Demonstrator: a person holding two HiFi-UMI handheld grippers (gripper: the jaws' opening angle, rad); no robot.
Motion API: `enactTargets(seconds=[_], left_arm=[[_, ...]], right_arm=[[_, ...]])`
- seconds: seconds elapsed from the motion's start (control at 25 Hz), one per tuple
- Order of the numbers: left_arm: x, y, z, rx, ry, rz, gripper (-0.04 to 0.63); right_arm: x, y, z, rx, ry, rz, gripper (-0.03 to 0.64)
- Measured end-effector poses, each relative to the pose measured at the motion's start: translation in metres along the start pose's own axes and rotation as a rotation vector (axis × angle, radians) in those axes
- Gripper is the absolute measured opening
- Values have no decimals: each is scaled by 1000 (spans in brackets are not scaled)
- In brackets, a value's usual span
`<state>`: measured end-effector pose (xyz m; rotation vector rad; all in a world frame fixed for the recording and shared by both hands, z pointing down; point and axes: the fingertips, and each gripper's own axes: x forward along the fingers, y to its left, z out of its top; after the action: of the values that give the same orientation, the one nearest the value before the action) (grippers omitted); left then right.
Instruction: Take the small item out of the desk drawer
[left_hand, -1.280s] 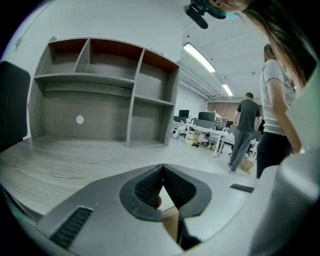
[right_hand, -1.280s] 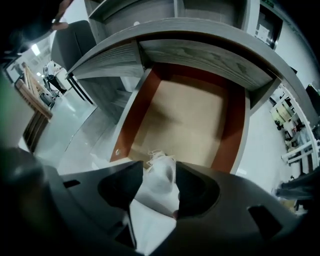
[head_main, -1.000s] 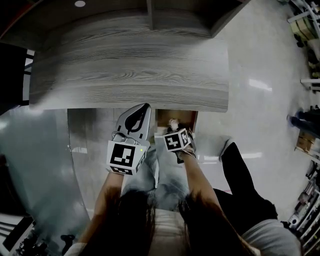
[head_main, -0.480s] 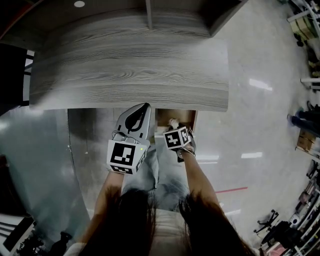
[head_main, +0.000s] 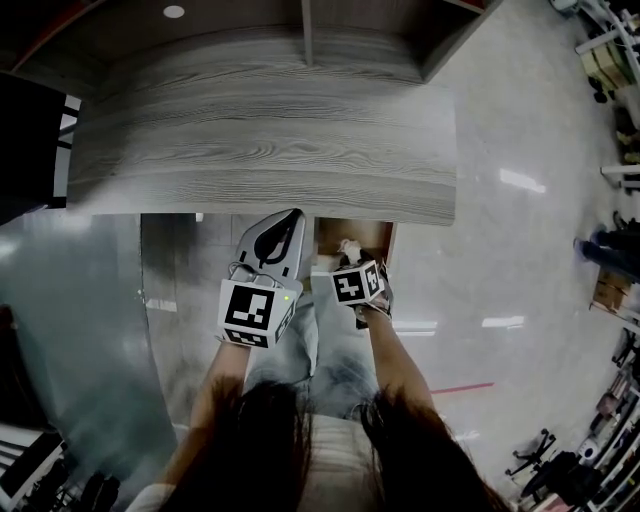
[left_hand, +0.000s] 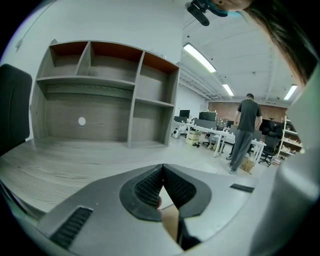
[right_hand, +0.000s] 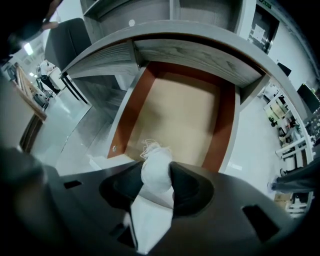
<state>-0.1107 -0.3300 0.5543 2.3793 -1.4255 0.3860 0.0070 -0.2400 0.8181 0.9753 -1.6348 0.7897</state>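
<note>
Because the head view looks almost straight down, the grey wood-grain counter (head_main: 270, 150) covers most of the open drawer (head_main: 366, 237), leaving only a brown strip in sight. The right gripper view alone shows the drawer's bare tan floor and reddish side walls. The shelf unit (left_hand: 110, 95) at the counter's back is cut off at the head view's top but stands whole in the left gripper view. The left gripper (left_hand: 162, 168) points over the counter with its jaws closed tip to tip on nothing. The right gripper (right_hand: 156, 170) points steeply down. Its jaws have just been closing and clamp a small white cloth pouch (right_hand: 155, 162) over the drawer's front lip. Whether the pouch touches the drawer cannot be told.
</note>
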Motion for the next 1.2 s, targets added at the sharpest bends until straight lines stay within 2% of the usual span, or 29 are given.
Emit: enactTargets(seconds=[1.2], left_arm=[[-47,-34,20,50,-35,-31,14]], right_arm=[[-86,-3,4,80,-227,-78,175]])
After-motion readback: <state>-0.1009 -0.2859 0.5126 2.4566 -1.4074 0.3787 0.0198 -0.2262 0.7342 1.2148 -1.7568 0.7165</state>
